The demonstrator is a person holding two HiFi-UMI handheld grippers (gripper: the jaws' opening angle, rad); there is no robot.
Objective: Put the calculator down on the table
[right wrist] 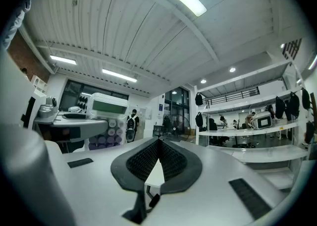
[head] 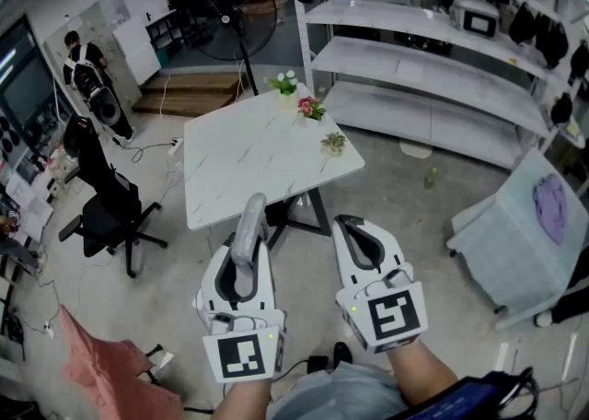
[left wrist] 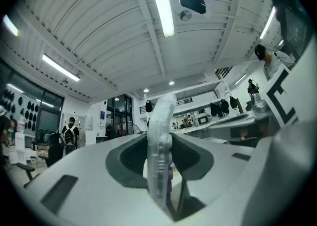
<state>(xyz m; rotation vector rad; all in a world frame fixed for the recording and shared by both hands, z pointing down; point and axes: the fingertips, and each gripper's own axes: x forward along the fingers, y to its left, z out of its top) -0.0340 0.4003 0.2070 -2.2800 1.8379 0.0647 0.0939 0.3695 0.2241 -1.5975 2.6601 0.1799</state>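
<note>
My left gripper [head: 243, 260] is shut on a pale grey calculator [head: 250, 222], held edge-on and sticking out past the jaws, in the air short of the white marble table [head: 248, 156]. In the left gripper view the calculator [left wrist: 161, 136] stands upright on its edge between the two dark pads. From the right gripper view its display and purple keys [right wrist: 105, 108] show at the left. My right gripper [head: 350, 225] hangs beside the left one, shut with nothing in it; its ribbed pads meet at the tips [right wrist: 158, 143].
Three small flower pots [head: 311, 108] line the table's right edge. A black office chair [head: 103, 202] stands left of the table, a floor fan [head: 235, 22] behind it, white shelves [head: 433, 68] to the right. A grey chair [head: 525, 234] is at right, a pink cloth [head: 101, 372] bottom left.
</note>
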